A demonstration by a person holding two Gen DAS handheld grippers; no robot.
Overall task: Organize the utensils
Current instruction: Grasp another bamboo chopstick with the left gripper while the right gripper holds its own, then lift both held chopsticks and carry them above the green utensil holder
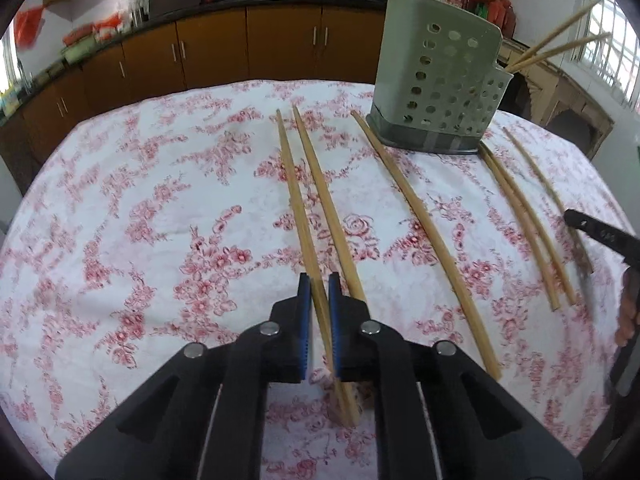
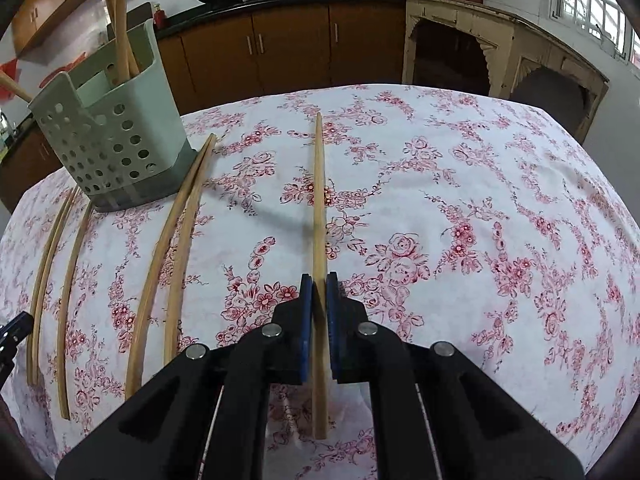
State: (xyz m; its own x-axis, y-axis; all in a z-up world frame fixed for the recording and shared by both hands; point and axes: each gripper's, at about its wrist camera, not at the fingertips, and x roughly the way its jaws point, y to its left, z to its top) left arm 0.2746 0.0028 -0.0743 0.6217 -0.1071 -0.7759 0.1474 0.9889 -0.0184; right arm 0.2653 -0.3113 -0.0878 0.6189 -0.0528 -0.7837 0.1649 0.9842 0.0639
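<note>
Several bamboo chopsticks lie on the floral tablecloth. My left gripper [image 1: 319,286] is closed around one chopstick [image 1: 298,208] near its thick end; a second chopstick [image 1: 320,184] lies just right of it. My right gripper [image 2: 319,286] is shut on another chopstick [image 2: 319,184], which points away from me and casts a shadow on the cloth. A grey perforated utensil holder [image 1: 438,76] stands at the far right of the left wrist view and at the far left of the right wrist view [image 2: 108,140]; it holds several chopsticks upright [image 2: 118,20].
Loose chopsticks lie beside the holder: one [image 1: 424,232] and a pair [image 1: 524,224] in the left wrist view, a pair [image 2: 176,248] and more [image 2: 52,264] in the right wrist view. Brown kitchen cabinets [image 1: 248,48] stand beyond the table's far edge.
</note>
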